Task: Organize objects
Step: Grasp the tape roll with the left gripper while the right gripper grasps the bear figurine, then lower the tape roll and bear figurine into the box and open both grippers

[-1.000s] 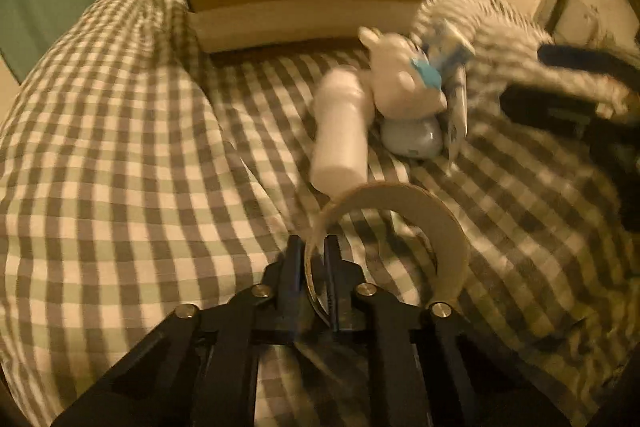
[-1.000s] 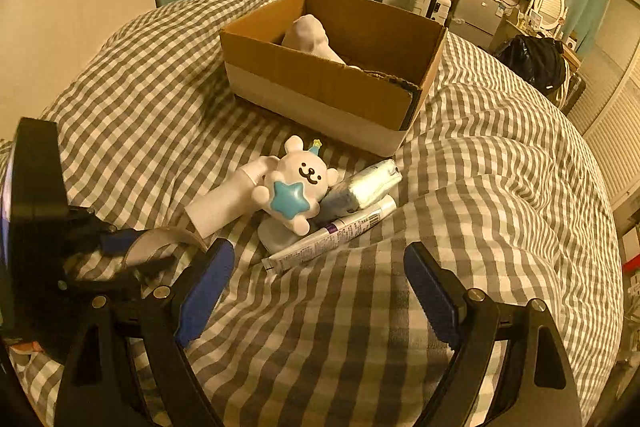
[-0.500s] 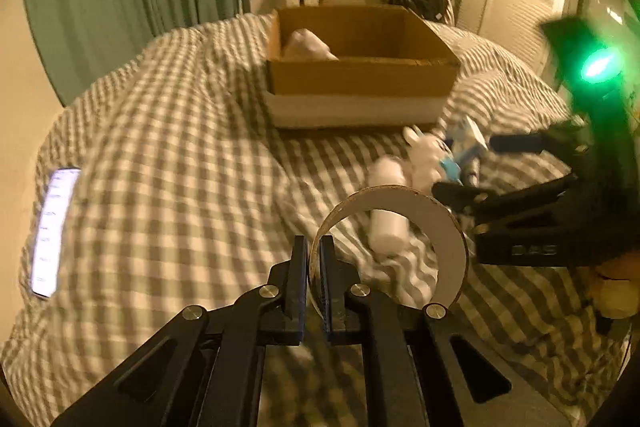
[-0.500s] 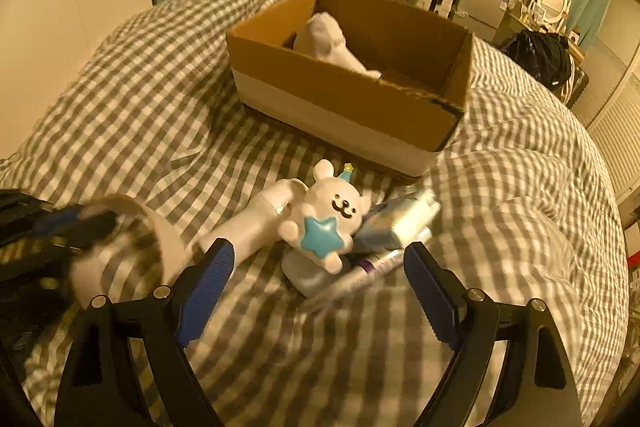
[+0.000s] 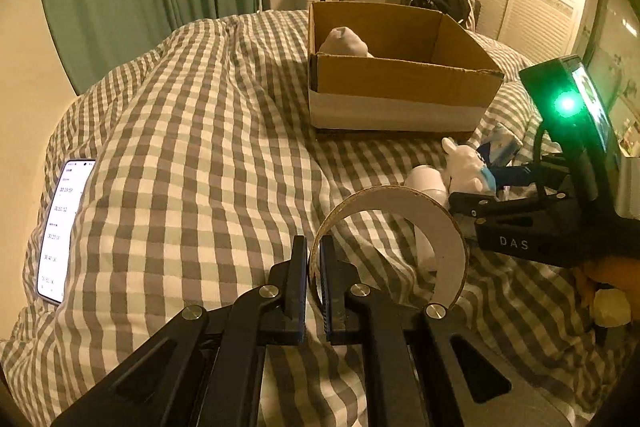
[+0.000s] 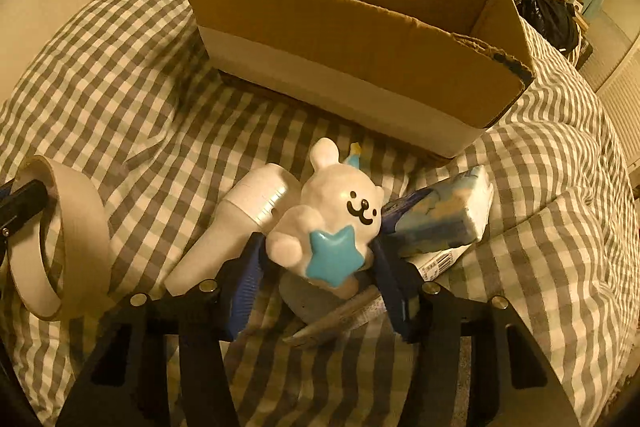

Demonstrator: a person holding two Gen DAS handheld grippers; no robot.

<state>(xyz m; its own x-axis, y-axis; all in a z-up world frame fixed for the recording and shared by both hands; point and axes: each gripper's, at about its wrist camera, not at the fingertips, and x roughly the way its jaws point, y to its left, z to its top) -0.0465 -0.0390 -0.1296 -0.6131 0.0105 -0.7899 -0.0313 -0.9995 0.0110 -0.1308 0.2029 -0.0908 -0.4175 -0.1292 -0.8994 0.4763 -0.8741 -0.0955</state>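
My left gripper (image 5: 314, 255) is shut on the wall of a white tape roll (image 5: 436, 223) and holds it above the checked bedspread; the roll also shows in the right wrist view (image 6: 68, 227). My right gripper (image 6: 316, 267) stands open with its blue pads on either side of a white bear figurine with a blue star (image 6: 328, 227); contact cannot be told. A white bottle (image 6: 236, 223), a blue tissue pack (image 6: 440, 219) and a tube (image 6: 340, 315) lie around the bear. The cardboard box (image 5: 400, 87) holds a white bundle (image 5: 344, 43).
A lit phone (image 5: 60, 227) lies on the bedspread at the far left. Green curtains, a TV, a small fridge and a wardrobe stand behind the bed. The right gripper's body (image 5: 560, 227) with a green light is close to the tape roll.
My left gripper has lifted and pulled back with the tape roll. My right gripper has moved forward and down and narrowed around the bear figurine.
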